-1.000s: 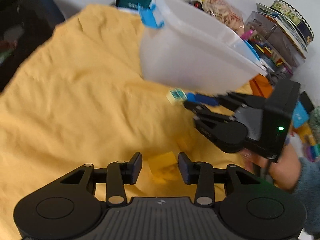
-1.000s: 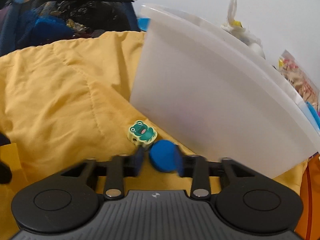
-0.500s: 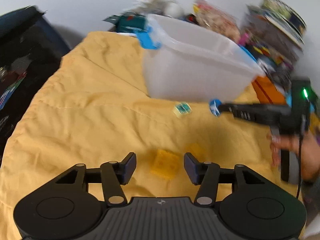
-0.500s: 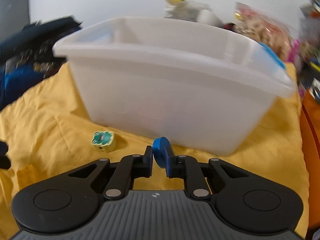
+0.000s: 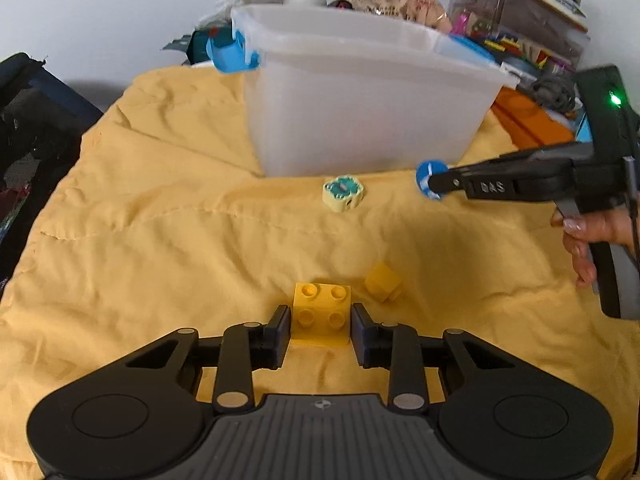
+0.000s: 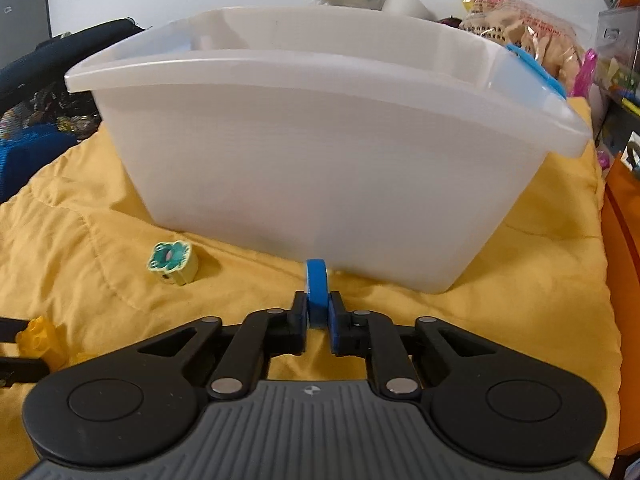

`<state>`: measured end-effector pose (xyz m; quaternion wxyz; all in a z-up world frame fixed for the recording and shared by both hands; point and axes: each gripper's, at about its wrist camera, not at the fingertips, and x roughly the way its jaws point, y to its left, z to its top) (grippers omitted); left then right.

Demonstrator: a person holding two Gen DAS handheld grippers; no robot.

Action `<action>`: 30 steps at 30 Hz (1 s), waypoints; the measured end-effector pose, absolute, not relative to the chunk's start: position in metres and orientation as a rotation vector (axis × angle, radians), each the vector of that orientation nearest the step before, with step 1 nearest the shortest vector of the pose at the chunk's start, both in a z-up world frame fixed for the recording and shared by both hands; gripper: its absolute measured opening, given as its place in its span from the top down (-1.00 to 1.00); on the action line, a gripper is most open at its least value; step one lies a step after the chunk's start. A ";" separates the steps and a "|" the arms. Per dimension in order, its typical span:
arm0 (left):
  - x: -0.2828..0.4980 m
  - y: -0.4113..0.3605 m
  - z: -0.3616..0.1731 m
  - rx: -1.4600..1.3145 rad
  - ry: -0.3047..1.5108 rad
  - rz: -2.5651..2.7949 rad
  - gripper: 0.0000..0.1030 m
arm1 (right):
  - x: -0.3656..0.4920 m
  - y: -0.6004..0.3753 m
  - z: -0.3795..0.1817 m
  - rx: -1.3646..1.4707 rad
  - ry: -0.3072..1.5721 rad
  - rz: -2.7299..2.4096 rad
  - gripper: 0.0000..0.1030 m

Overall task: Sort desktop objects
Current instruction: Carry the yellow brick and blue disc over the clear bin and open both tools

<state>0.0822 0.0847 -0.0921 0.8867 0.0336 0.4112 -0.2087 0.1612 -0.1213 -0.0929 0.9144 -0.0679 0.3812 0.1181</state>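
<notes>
Item: sorting of small objects into a translucent plastic bin (image 6: 320, 184) set on a yellow cloth (image 5: 160, 220); step in hand judged to be pick-up and carry, with both claws engaged. Right claw (image 6: 318, 316): clenched on a blue disc (image 6: 317, 292), which is held on edge between the pads, clear of the cloth and just in front of the bin's near wall, well below its rim; in the left wrist view the same disc (image 5: 430, 178) is seen at the tip of the right claw (image 5: 434, 182), which is held roughly level and reaches in from the right, a hand (image 5: 588, 240) being wrapped on its grip. Next move judged to call for a lift above the rim, a reach over the bin, then release. Left claw (image 5: 320, 326): jaws parted and set to either side of a yellow studded brick (image 5: 322, 314), which rests on the cloth with studs facing the camera; whether the pads touch its sides cannot be told. Closure on the brick is judged to be needed before any lift. Left unhandled: a small yellow cube (image 5: 383, 281) just right of the brick, and a green frog-faced eraser (image 5: 343, 193) on the cloth near the bin's base. Clutter (image 5: 520, 20) is stacked behind the bin
</notes>
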 end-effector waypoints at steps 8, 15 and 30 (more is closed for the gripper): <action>0.101 0.084 -0.005 -0.024 0.667 -0.468 0.31 | 0.128 -0.132 -0.040 -0.075 0.690 0.309 0.79; 0.179 0.057 0.059 -0.020 0.521 -0.478 0.31 | 0.143 -0.140 0.046 -0.057 0.463 0.331 0.79; 0.215 0.026 0.016 0.053 0.664 -0.470 0.09 | 0.211 -0.143 0.020 -0.123 0.594 0.247 0.52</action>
